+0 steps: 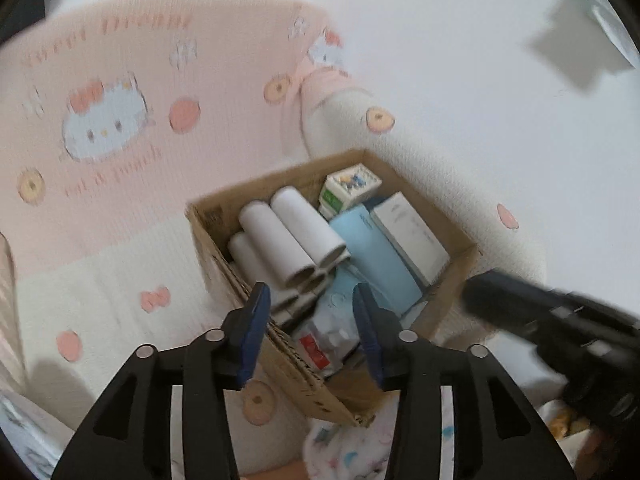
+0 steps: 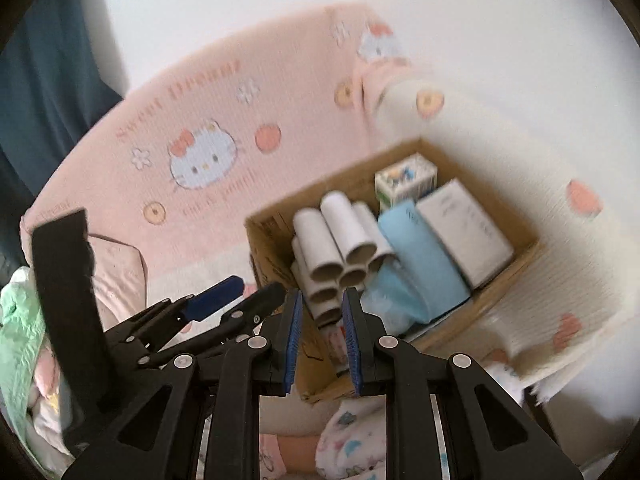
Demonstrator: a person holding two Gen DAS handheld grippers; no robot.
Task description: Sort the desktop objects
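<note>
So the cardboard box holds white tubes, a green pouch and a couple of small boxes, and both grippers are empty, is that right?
Nearly. The pouch is light blue, not green, as the right wrist view shows. The rest holds: the cardboard box contains white tubes and small boxes, and the left gripper and right gripper are both empty.

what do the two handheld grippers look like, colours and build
Both match. The left gripper and right gripper each have two black plastic fingers with triangular cut-outs and round silver pivot pins. Each finger ends in a flat blue pad, finely ribbed on the right gripper's pads. No cables or printed markings show, and no hand or sleeve is visible.
</note>
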